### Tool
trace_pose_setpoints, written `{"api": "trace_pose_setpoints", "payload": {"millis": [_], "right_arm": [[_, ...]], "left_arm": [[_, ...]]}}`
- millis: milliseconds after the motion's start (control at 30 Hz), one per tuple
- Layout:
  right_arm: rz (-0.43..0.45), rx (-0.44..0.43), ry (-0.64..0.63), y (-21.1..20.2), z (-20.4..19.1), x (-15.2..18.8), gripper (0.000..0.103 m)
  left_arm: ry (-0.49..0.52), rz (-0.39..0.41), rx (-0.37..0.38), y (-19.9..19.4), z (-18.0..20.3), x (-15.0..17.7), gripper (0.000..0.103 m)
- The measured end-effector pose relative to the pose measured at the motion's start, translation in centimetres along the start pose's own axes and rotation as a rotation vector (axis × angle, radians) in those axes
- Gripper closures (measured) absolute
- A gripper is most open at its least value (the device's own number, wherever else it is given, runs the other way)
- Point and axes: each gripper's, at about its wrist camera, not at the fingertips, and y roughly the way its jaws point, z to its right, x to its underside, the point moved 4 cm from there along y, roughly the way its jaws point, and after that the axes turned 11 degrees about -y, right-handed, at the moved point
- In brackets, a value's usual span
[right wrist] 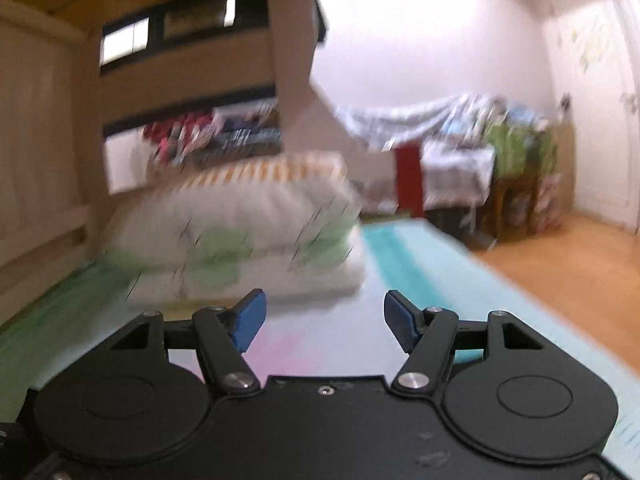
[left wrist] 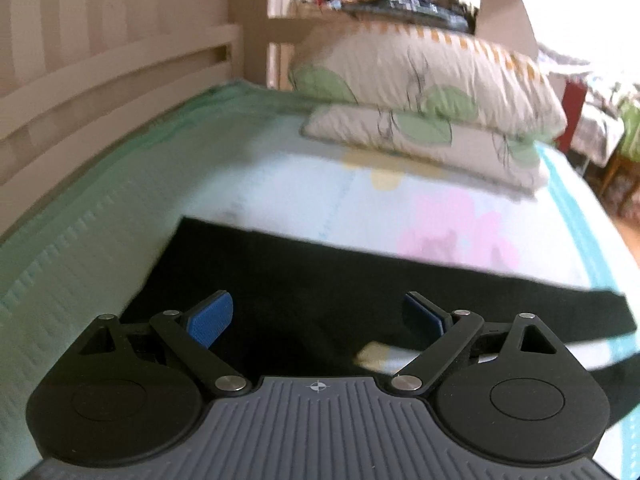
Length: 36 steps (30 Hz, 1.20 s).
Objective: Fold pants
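Observation:
Black pants (left wrist: 320,276) lie flat on the bed in the left wrist view, stretching from the lower left to the right edge. A pale label (left wrist: 376,354) shows on them near the right finger. My left gripper (left wrist: 320,316) is open and empty, hovering just above the pants. My right gripper (right wrist: 324,316) is open and empty above the pastel bedsheet (right wrist: 320,344). The pants do not show in the right wrist view, which is blurred.
Two stacked leaf-print pillows (left wrist: 424,108) lie at the head of the bed, also in the right wrist view (right wrist: 240,236). A wooden bed rail (left wrist: 100,80) runs along the left. Cluttered furniture (right wrist: 500,168) and a wooden floor (right wrist: 560,264) lie to the right.

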Motion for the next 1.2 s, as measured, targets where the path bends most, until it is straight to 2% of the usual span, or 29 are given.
{"api": "trace_pose_setpoints", "payload": {"millis": [167, 233, 300, 367, 433, 500, 533, 600, 667, 767, 867, 900, 1000, 1067, 1200], "right_arm": [[0.111, 0.155, -0.029, -5.8, 6.2, -4.2, 0.034], [0.180, 0.277, -0.047, -9.1, 8.3, -5.6, 0.033], [0.288, 0.409, -0.086, -13.5, 10.3, -6.9, 0.033], [0.378, 0.502, -0.106, -17.2, 12.2, -8.0, 0.032], [0.339, 0.546, -0.134, -20.2, 14.5, -9.4, 0.032], [0.275, 0.527, -0.140, -22.6, 16.9, -10.3, 0.032], [0.216, 0.510, -0.152, -23.7, 18.3, -10.6, 0.032], [0.006, 0.462, -0.216, -24.1, 20.5, -10.6, 0.032], [-0.220, 0.396, -0.248, -24.5, 22.7, -9.4, 0.032], [-0.498, 0.257, -0.216, -23.1, 23.6, -4.4, 0.038], [-0.606, 0.210, -0.251, -21.4, 22.0, 1.5, 0.039], [-0.637, 0.183, -0.271, -20.2, 20.9, 3.7, 0.039], [-0.645, 0.075, -0.260, -18.2, 17.6, 8.3, 0.040], [-0.644, -0.012, -0.219, -16.2, 16.3, 10.3, 0.040], [-0.609, -0.087, -0.175, -11.7, 13.8, 12.4, 0.041]], "left_arm": [[-0.047, 0.091, 0.039, -3.2, -1.5, -2.9, 0.010], [-0.070, 0.140, 0.057, -5.0, -2.5, -4.4, 0.010], [-0.091, 0.211, 0.069, -7.3, -3.9, -6.1, 0.010], [-0.107, 0.281, 0.056, -9.6, -5.4, -7.8, 0.010], [-0.110, 0.318, 0.026, -11.3, -6.8, -9.1, 0.010], [-0.096, 0.338, -0.009, -12.8, -8.4, -10.0, 0.010], [-0.079, 0.337, -0.037, -13.2, -9.2, -10.3, 0.010], [-0.039, 0.313, -0.102, -13.4, -10.5, -10.3, 0.010], [0.003, 0.232, -0.154, -12.9, -11.6, -9.4, 0.010], [0.045, 0.054, -0.196, -10.5, -12.3, -6.5, 0.011], [-0.004, -0.107, -0.205, -8.5, -12.4, -2.6, 0.021], [-0.034, -0.151, -0.193, -8.1, -12.2, -1.5, 0.021], [-0.118, -0.252, -0.176, -8.0, -11.5, 0.9, 0.021], [-0.130, -0.278, -0.187, -8.3, -10.6, 1.9, 0.021], [-0.076, -0.237, -0.271, -9.6, -9.2, 2.0, 0.022]]}}
